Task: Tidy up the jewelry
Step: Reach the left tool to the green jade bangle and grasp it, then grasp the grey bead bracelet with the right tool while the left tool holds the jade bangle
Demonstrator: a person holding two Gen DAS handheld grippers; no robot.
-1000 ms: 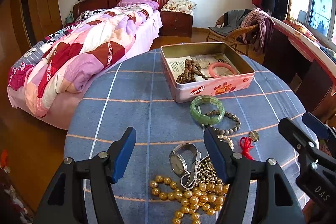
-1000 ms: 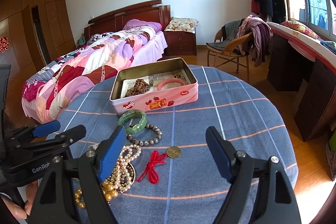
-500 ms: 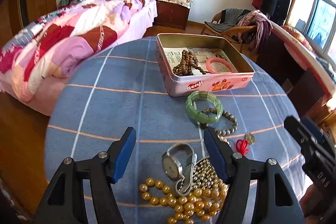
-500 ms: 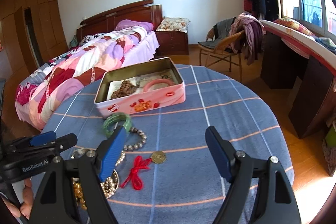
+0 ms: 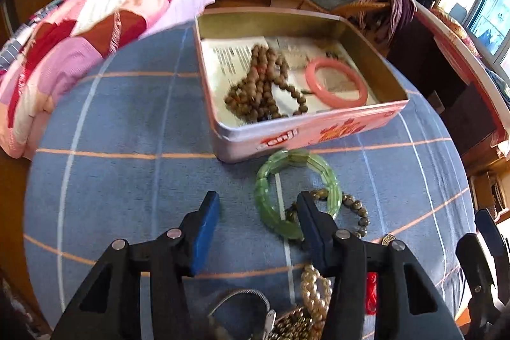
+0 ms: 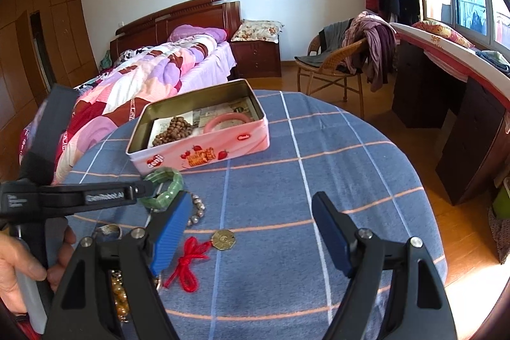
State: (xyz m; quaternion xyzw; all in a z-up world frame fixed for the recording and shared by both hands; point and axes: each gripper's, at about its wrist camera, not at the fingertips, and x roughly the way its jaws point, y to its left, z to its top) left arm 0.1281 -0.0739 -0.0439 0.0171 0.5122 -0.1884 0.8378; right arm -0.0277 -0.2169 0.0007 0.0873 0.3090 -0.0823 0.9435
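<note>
Closing in on the green bangle (image 5: 295, 190), lower centre of the left wrist view.
The left gripper (image 5: 258, 231) is seen half open, jaws just narrowed, nothing held; the bangle lies flat, right of its gap, under the right pad, before the tin (image 5: 306, 133).

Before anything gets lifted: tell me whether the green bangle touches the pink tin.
Cannot tell. In the left wrist view the green bangle meets the pink tin wall's base, blurred; the right wrist view suggests a gap.

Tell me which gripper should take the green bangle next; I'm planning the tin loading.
Left. The left gripper points down at the green bangle, its jaws, just narrowed but open, nearly over the ring's near side. The right gripper hangs wide open over bare cloth beside the coin charm.
</note>
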